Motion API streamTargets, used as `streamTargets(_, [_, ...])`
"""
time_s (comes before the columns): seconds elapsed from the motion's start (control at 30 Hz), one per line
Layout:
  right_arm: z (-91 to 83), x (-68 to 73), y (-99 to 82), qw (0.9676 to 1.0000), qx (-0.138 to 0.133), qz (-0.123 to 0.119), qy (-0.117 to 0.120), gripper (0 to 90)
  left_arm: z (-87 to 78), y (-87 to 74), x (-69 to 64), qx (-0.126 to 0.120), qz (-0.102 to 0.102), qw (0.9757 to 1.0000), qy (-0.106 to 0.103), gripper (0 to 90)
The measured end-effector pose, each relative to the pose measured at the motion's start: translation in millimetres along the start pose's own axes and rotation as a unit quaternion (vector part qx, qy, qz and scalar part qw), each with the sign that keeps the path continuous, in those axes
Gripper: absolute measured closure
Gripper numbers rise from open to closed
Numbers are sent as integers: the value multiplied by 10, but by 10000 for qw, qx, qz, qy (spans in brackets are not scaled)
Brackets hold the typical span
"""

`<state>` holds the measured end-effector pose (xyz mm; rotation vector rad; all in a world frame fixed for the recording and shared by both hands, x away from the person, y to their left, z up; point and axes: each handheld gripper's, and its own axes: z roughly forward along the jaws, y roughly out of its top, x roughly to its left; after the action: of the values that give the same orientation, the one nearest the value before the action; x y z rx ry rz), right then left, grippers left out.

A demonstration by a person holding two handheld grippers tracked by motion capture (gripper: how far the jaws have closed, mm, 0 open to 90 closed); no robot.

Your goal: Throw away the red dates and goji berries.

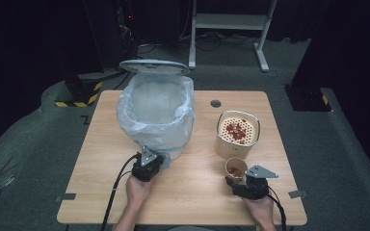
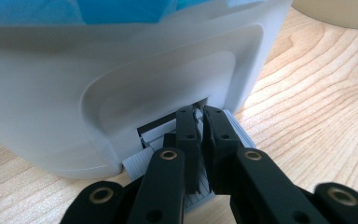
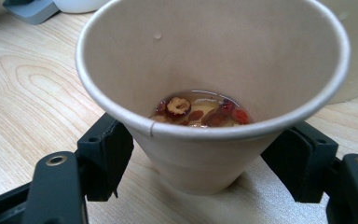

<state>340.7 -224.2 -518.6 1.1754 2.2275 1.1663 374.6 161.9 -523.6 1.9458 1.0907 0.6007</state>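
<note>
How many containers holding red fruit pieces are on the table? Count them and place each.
2. The paper cup stands between the right gripper's jaws; the taller beige container stands just behind it.

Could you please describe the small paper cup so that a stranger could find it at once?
Start from the big white bin with the blue bag, then look right to the tall beige container. Just in front of that stands the cup, between the open jaws of the right gripper. It is the smaller vessel, open-topped, holding red fruit pieces in liquid.
</note>
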Motion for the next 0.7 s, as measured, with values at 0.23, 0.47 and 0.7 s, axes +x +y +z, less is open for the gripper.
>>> streamTargets(0.23, [38, 14, -3, 9997, 195, -101, -81, 277, 3, -1, -4, -28, -42, 10000, -5, 853])
streamTargets(0.47, [53, 15, 5, 9996, 247, -69, -147, 308, 3, -1, -1, -30, -80, 10000, -23, 853])
streamTargets(0.7, [51, 32, 4, 9993, 224, -111, -268, 320, 3, -1, 0, -29, -74, 10000, -20, 852])
